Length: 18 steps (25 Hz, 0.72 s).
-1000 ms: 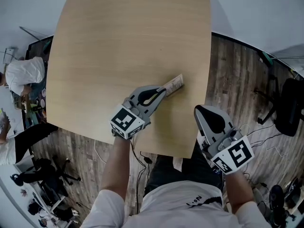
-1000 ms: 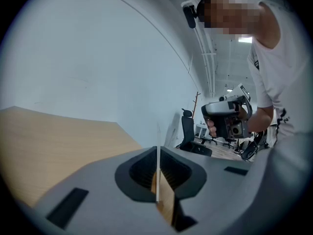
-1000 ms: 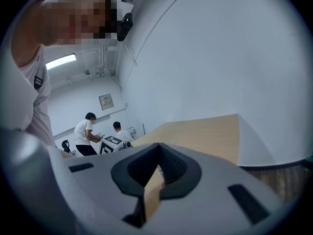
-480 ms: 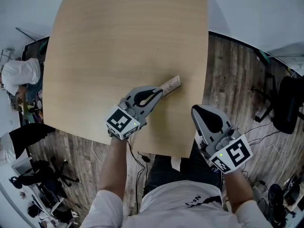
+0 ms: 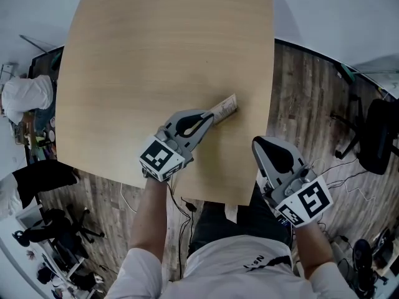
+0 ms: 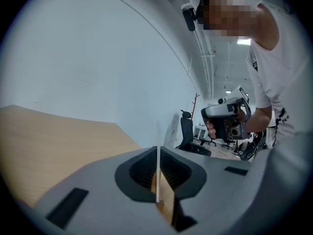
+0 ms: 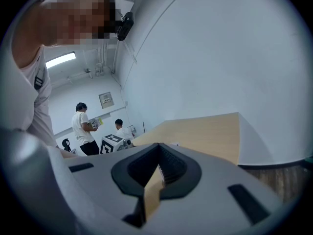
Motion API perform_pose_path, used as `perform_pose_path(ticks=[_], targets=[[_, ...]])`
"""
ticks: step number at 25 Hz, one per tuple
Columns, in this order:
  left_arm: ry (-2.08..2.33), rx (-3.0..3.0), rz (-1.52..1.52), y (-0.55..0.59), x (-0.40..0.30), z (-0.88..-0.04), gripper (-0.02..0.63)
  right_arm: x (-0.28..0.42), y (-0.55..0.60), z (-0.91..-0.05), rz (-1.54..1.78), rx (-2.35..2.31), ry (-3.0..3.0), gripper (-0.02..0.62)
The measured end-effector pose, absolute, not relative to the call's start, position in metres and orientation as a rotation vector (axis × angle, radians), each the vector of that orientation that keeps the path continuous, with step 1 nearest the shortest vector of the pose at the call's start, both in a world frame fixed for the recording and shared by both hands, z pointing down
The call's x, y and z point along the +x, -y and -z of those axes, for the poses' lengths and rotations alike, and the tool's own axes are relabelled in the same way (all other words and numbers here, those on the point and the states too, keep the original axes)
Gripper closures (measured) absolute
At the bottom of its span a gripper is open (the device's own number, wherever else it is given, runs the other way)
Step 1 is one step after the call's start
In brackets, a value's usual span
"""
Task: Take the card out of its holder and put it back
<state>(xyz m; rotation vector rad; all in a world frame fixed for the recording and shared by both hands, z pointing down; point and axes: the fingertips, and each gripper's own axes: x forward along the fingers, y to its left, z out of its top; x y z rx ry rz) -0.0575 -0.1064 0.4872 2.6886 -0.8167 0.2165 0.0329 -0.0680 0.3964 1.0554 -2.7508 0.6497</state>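
Near the light wooden table's [image 5: 156,55] right edge, your left gripper [image 5: 211,119] clamps the pale flat card holder [image 5: 227,108]. Your right gripper [image 5: 260,145], clenched on nothing, likely needs to open and pinch the card.

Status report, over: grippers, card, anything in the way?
Left gripper shut on card, over table. Right gripper shut, empty, by table's near edge. Nothing in the way.

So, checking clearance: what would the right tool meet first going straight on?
Probably the table top, just beyond the right tool; the card in the left tool lies nearby, depth unclear.
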Motion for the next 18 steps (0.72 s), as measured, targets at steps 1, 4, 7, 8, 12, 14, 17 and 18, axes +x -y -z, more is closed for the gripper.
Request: perform_pose_path(ticks=[1,4,7,8,12,14,17,18], targets=[[0.814,2.691,-0.22,0.1055,-0.0577,-0.4871,0.58,0.0329,0.068,-0.3961,-0.65,1.056,2.751,0.583],[0.806,2.699,-0.227,0.1046,-0.0571,-0.4865,0.58,0.0328,0.0679,-0.3958,-0.65,1.057,2.751,0.583],[0.8,2.708,-0.233,0.1065,-0.0559,-0.4859,0.58,0.0321,0.0681,-0.3958,-0.652,1.052,2.752,0.583],[0.798,2.709,-0.232,0.1068,-0.0555,-0.4856,0.58,0.0321,0.0679,-0.3961,-0.653,1.051,2.752,0.583],[0.797,2.7,-0.22,0.1055,-0.0553,-0.4856,0.58,0.0326,0.067,-0.3976,-0.656,1.054,2.748,0.583],[0.801,2.699,-0.219,0.1053,-0.0554,-0.4863,0.58,0.0329,0.0674,-0.3981,-0.656,1.053,2.748,0.583],[0.803,2.699,-0.211,0.1054,-0.0557,-0.486,0.58,0.0324,0.0677,-0.398,-0.656,1.05,2.747,0.583],[0.801,2.697,-0.209,0.1047,-0.0557,-0.4861,0.58,0.0324,0.0674,-0.3982,-0.656,1.05,2.746,0.583]])
